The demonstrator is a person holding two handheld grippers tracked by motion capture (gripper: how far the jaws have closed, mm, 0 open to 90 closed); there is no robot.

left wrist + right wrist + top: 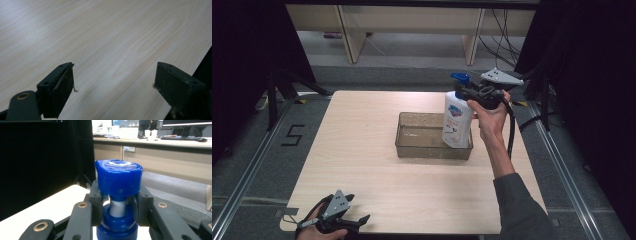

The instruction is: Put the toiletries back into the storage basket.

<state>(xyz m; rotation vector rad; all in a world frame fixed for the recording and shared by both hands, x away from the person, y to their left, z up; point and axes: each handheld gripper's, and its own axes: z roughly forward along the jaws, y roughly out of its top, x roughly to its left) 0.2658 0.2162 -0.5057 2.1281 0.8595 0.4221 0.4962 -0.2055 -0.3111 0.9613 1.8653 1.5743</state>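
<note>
High view: right gripper (472,92) clamped on the neck of the soap bottle (457,122), whose base hangs inside the clear tray (412,145) at its right end. Left gripper (113,87), jaws apart and holding nothing, rests well clear of the tray. Risk: bottle swings, striking the tray wall.

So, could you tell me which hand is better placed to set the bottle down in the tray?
Right. The right gripper is shut on the bottle at its neck, over the tray. The left gripper is open at the table's near edge.

Claw (117,213) clamped around white neck, blue pump cap (118,177) above, table (50,207) below
</note>
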